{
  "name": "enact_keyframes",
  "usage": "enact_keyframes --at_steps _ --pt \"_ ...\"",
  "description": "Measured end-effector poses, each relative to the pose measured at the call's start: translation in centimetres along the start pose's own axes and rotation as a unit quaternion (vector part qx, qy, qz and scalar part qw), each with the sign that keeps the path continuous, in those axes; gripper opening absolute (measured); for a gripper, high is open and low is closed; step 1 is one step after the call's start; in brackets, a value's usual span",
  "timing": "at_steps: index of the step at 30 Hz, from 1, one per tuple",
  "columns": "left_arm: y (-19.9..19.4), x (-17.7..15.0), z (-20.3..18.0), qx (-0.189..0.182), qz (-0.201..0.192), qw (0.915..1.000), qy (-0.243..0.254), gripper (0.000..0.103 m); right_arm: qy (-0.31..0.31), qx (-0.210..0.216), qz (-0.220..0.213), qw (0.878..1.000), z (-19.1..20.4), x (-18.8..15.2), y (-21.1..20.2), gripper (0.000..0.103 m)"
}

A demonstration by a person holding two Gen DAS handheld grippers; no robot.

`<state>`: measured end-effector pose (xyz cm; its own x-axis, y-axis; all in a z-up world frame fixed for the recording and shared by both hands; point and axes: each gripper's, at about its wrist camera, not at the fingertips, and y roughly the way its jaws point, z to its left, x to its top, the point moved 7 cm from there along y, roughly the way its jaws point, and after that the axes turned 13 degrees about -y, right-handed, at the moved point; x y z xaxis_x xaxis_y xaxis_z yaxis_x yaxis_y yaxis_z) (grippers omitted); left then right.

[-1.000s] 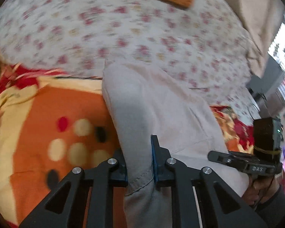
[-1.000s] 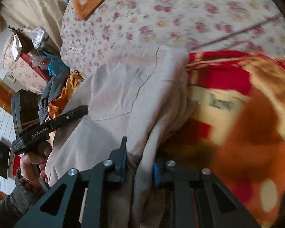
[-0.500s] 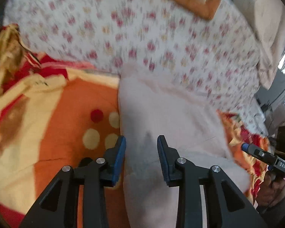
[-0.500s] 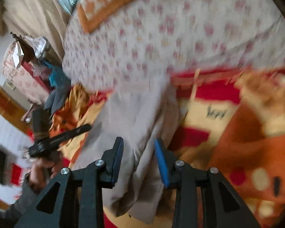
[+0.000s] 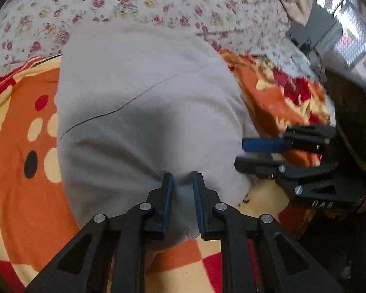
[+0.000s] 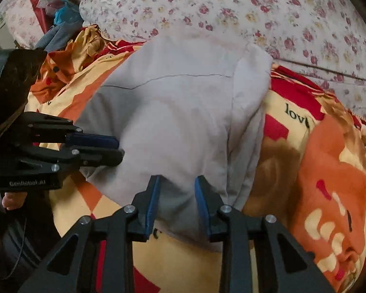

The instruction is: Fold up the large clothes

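Observation:
A pale grey folded garment (image 5: 139, 107) lies on an orange, red and cream blanket (image 5: 19, 175); it also shows in the right wrist view (image 6: 183, 112). My left gripper (image 5: 183, 178) has its blue pads around a pinch of the garment's near edge, jaws close together. It shows from the side in the right wrist view (image 6: 117, 149). My right gripper (image 6: 177, 179) is open, its pads apart over the garment's near edge, gripping nothing. It appears at the right of the left wrist view (image 5: 241, 155).
A floral bedsheet (image 6: 256, 7) covers the bed beyond the blanket. Piled clothes and bags (image 6: 58, 24) sit at the far left of the right wrist view. A window with a grille (image 5: 346, 24) is at the right.
Both grippers let go of the garment about half a second ago. They have since moved to its near edge. The left has closed on the cloth; the right stays open.

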<state>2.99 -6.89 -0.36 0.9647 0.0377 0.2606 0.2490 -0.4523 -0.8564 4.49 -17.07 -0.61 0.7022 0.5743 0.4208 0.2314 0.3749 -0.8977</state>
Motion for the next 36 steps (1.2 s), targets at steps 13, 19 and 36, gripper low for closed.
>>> enact_keyframes --at_steps 13,19,36 --pt "-3.7 11.9 4.6 0.067 -0.193 0.9696 -0.135 0.022 0.112 -0.125 -0.200 0.965 -4.5 10.5 -7.1 0.044" --pt "0.8 13.8 7.1 0.087 -0.171 0.9684 -0.159 0.025 0.134 -0.130 -0.136 0.973 -6.7 13.9 0.0 0.054" --pt "4.6 13.1 5.5 0.060 -0.158 0.9788 -0.117 0.083 0.227 -0.107 -0.135 0.958 -12.7 9.4 1.7 0.048"
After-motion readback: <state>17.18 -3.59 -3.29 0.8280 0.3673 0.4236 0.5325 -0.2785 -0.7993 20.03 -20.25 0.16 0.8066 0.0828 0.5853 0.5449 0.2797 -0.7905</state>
